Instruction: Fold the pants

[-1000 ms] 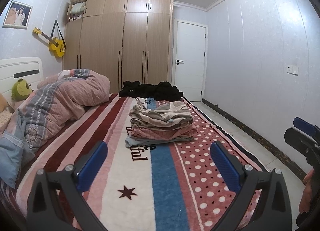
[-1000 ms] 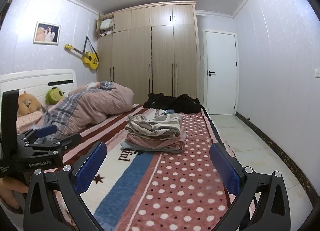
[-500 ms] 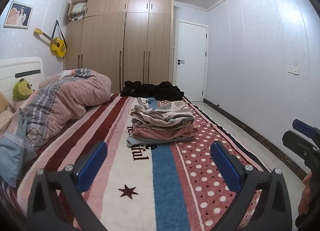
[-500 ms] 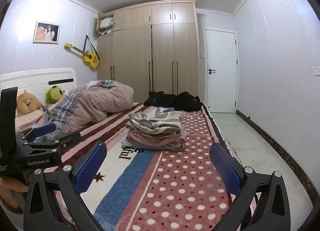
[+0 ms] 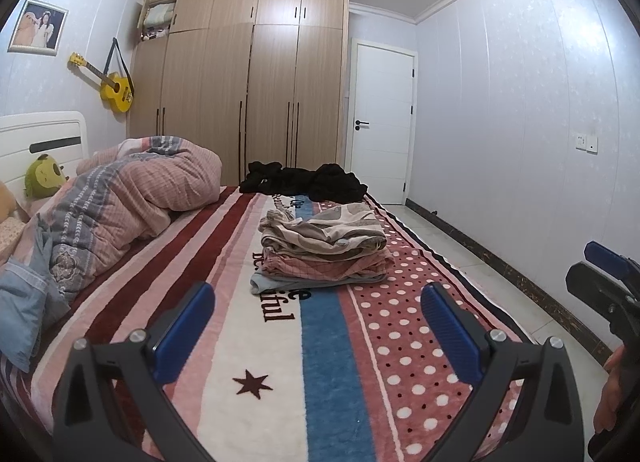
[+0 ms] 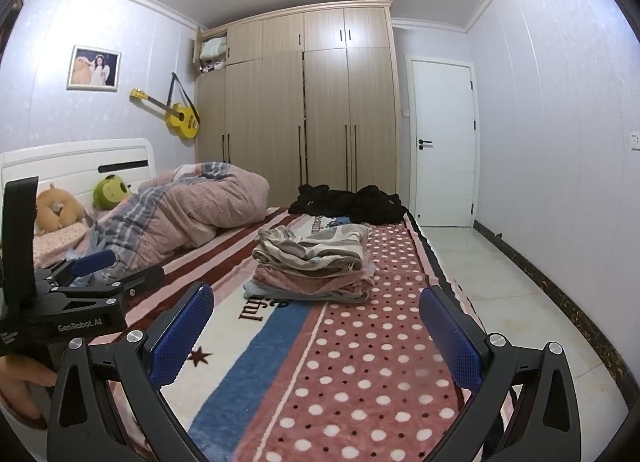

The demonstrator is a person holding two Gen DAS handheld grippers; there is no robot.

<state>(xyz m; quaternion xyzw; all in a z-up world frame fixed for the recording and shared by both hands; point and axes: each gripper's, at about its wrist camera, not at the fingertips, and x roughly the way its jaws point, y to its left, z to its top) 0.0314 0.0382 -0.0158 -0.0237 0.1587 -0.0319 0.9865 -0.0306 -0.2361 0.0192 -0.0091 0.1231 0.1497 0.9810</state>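
Observation:
A stack of folded pants (image 5: 324,250) lies on the striped and dotted bed blanket (image 5: 280,342), mid-bed; it also shows in the right wrist view (image 6: 312,262). A heap of black clothes (image 5: 304,180) lies at the far end of the bed, also in the right wrist view (image 6: 348,204). My left gripper (image 5: 316,326) is open and empty, held above the near end of the bed, well short of the stack. My right gripper (image 6: 316,334) is open and empty, to the right of the left one.
A bunched pink and grey quilt (image 5: 120,202) fills the bed's left side, with a blue garment (image 5: 24,306) beside it. Plush toys (image 6: 80,202) sit at the white headboard. A wardrobe (image 5: 248,90) and white door (image 5: 380,126) stand behind. Tiled floor (image 6: 500,282) runs along the right.
Both grippers have drifted slightly; the view barely shifts. Both stay open and empty. The clothes have not moved.

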